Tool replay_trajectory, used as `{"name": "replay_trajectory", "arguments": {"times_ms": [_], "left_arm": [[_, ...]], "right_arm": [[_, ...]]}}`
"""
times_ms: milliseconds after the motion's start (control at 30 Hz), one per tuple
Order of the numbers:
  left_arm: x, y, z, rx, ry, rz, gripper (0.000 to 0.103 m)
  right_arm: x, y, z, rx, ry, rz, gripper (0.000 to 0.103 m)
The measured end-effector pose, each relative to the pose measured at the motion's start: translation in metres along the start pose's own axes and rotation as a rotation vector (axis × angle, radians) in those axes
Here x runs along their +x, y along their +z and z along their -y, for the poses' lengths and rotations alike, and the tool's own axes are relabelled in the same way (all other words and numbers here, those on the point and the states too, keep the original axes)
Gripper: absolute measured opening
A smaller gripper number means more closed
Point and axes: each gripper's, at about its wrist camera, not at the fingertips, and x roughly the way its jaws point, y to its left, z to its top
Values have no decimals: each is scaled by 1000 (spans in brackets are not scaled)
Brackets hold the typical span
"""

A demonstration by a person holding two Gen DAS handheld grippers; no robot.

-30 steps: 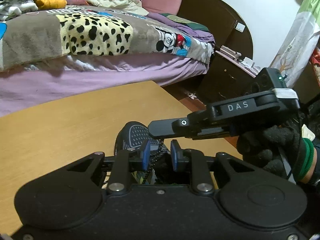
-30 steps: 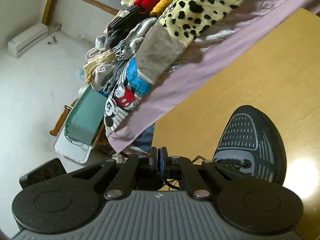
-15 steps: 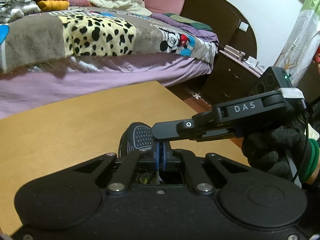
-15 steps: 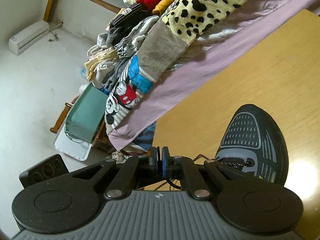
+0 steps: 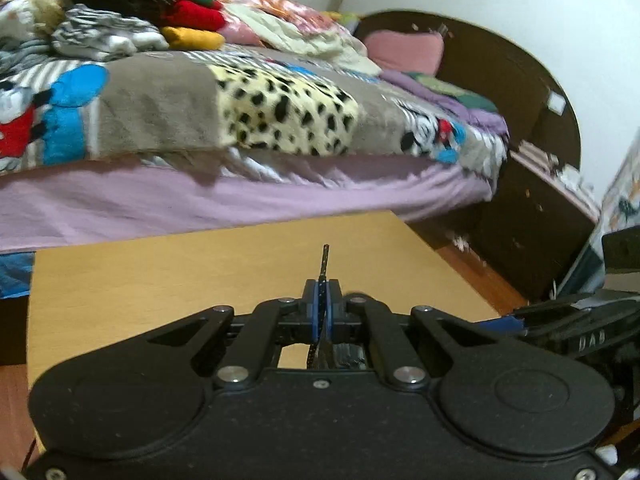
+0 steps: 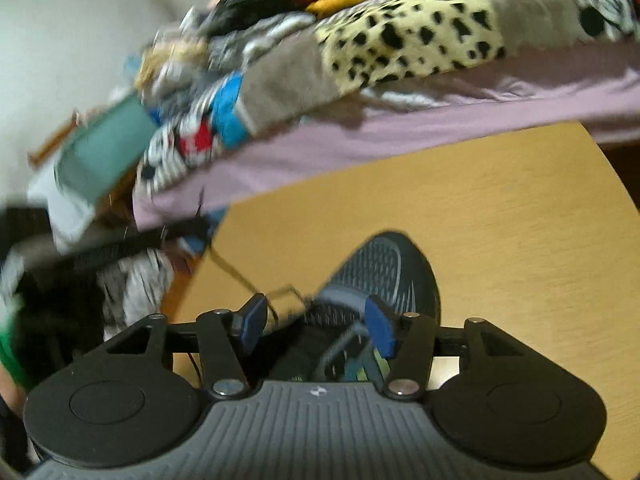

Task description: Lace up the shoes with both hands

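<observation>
My left gripper is shut on a dark speckled shoelace, whose stiff tip sticks up past the blue pads. In the right wrist view the dark grey mesh shoe lies on the wooden table with its toe pointing away. My right gripper hovers over the shoe's lacing area, its jaws opening, the blue pads apart with only the shoe's tongue below them. A lace strand runs from the shoe up and left toward the left gripper. The right gripper's body shows at the left wrist view's right edge.
A bed with a patchwork blanket and piled clothes stands just beyond the table's far edge. A dark wooden headboard is at the right. Clutter and a green board lie on the floor left of the table.
My left gripper closed on the lace and tilted up, so the shoe dropped out of its view. My right gripper let go of the lace, opened and rolled over the shoe.
</observation>
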Motion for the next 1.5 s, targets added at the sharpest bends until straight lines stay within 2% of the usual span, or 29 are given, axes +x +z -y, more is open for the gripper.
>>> {"name": "replay_trajectory", "arguments": {"times_ms": [133, 200, 333, 567, 800, 1000, 1100, 1500], "left_arm": [[17, -7, 21, 76, -29, -54, 1], [26, -11, 30, 111, -48, -84, 1], [43, -21, 48, 197, -70, -147, 1], [61, -36, 70, 348, -63, -248, 1], [69, -45, 79, 452, -30, -321, 1], [68, -47, 83, 502, -22, -345, 1], [69, -49, 86, 534, -11, -352, 1], [77, -56, 99, 644, 29, -382, 1]], "right_arm": [[3, -15, -11, -101, -68, -48, 53], [3, -19, -11, -111, -77, -54, 53], [1, -23, -6, -92, -60, -49, 38], [-5, -22, -1, -91, -41, -39, 34], [-8, -23, 9, -75, -76, -47, 31], [-14, -20, 1, -73, 17, -15, 31], [-7, -22, -6, -105, 9, -32, 31], [-4, -23, -3, -96, 5, -43, 30]]}}
